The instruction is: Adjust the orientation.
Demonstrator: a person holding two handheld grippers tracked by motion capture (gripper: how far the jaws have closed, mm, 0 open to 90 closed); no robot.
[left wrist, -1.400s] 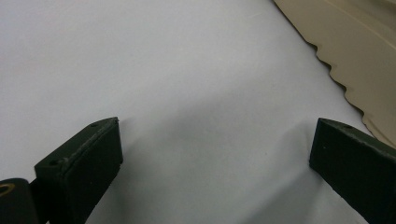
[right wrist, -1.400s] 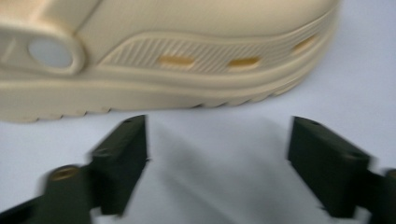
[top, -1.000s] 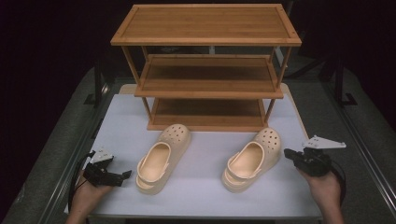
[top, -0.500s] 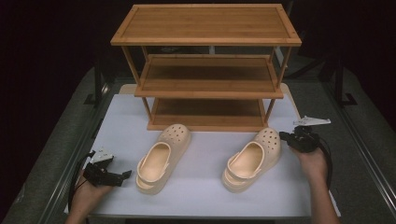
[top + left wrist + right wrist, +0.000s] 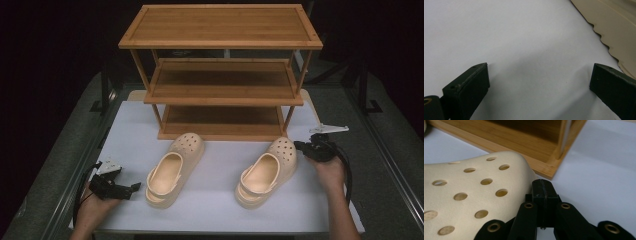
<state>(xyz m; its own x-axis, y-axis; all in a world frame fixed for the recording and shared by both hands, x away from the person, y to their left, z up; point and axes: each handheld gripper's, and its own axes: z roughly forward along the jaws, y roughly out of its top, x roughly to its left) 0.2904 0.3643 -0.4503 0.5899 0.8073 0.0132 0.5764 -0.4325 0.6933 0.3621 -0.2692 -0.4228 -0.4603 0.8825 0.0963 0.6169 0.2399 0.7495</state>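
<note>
Nearest to the person, the left gripper (image 5: 134,187) rests low on the white table (image 5: 215,210), with its jaws spread wide and nothing between them; in the left gripper view there is only bare table between the two black pads, and the edge of the left clog (image 5: 614,27) is at the upper right, close but not touched. This left clog (image 5: 174,169) lies just beside that gripper, with the toe pointing to the wooden shoe rack (image 5: 222,75). A little farther, the right clog (image 5: 266,171) lies the same way, well apart from the first one. The right gripper (image 5: 298,145) is at the toe side of this clog, and its jaws are pressed together; in the right gripper view the closed tip (image 5: 543,191) is right against the perforated toe (image 5: 474,190), or almost touching, I cannot say which. It holds nothing. I think the step in hand is the approach to the right clog, to bring it to the rack behind. For the next move the jaws must first open, then take the toe or the rim, or else the closed tip must push the clog forward carefully so that it does not turn.
</note>
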